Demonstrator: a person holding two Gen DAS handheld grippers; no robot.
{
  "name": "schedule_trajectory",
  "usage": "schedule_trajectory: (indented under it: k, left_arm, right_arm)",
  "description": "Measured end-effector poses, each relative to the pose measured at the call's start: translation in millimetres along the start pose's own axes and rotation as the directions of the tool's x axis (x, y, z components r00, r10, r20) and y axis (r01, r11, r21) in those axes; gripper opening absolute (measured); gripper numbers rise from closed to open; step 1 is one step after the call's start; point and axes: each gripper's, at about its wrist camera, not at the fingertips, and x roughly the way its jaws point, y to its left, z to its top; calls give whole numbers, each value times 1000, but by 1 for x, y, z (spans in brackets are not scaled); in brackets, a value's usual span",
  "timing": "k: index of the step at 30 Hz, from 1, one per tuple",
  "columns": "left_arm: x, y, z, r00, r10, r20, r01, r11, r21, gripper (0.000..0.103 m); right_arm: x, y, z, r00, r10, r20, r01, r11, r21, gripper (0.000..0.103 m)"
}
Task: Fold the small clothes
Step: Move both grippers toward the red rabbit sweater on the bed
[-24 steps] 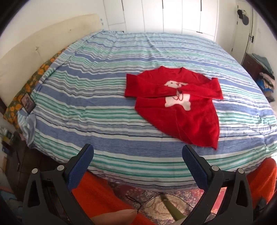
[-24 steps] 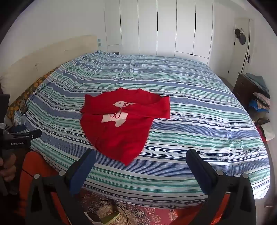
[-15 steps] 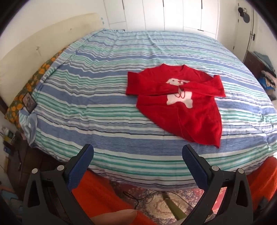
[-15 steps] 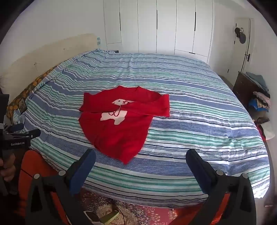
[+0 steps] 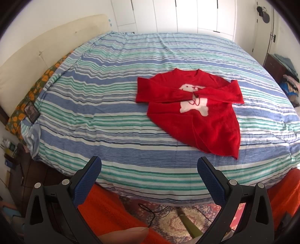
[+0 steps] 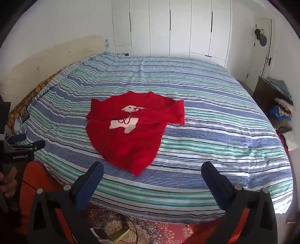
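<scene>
Red knitted sweater (image 5: 195, 110) has sleeves crossed inward, body unfolded on my striped bed (image 5: 112, 105); both grippers' fingers (image 5: 88, 180) (image 6: 215, 185) wide, empty.

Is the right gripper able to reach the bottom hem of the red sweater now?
Probably yes: the right gripper is open, and only bare striped bedspread lies before the red sweater.

You get bright, even daylight in both views; the tall white wardrobe doors (image 5: 187, 16) wash out to near glare. Shadows on the blue-and-green striped bedspread (image 6: 215, 116) are soft. Fisheye distortion bows the edges, dark vignetting clips every corner, and focus holds sharp.
</scene>
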Motion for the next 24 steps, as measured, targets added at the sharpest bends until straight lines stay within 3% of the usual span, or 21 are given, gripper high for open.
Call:
schedule_trajectory:
  k: [24]
  left_arm:
    - [6, -8, -4, 998, 59, -9, -58, 997, 48, 102]
  right_arm:
    - [7, 4, -2, 999, -8, -35, 8, 1000, -3, 103]
